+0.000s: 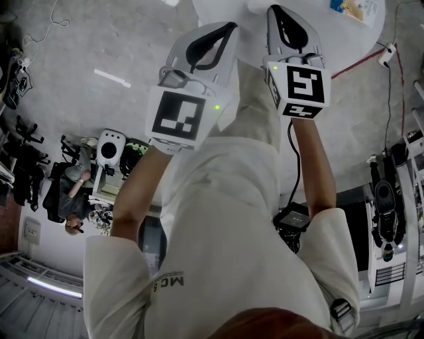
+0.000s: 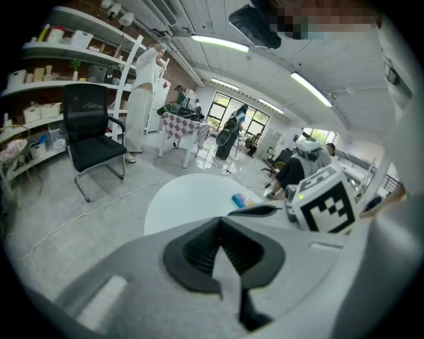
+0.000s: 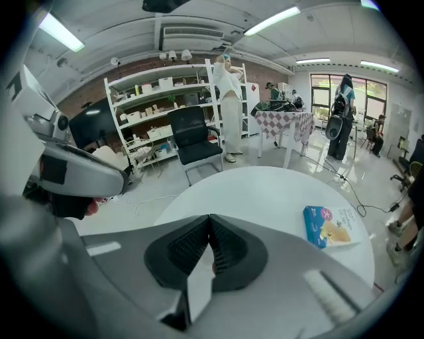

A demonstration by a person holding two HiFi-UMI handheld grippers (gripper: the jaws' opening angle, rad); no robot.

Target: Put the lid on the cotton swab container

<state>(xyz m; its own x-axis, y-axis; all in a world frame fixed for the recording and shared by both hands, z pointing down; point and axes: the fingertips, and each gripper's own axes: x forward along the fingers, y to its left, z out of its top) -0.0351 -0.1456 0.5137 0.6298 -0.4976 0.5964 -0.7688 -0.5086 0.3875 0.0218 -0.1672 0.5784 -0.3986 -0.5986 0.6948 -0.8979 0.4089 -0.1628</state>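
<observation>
I see no cotton swab container or lid that I can tell apart in any view. A round white table (image 3: 265, 192) carries a flat blue and white box (image 3: 328, 226), also seen as the box (image 1: 351, 8) at the top edge of the head view. My left gripper (image 1: 228, 26) and right gripper (image 1: 275, 10) are held up side by side in front of the person's white shirt, short of the table. The left gripper (image 2: 220, 222) is shut with nothing between its pads. The right gripper (image 3: 211, 222) is shut and empty too.
A black office chair (image 3: 195, 142) and white shelves (image 3: 159, 106) with boxes stand beyond the table. A checked table (image 3: 285, 122) and people stand further back. Cables lie on the grey floor (image 1: 99, 46). Equipment stands along both sides of the head view.
</observation>
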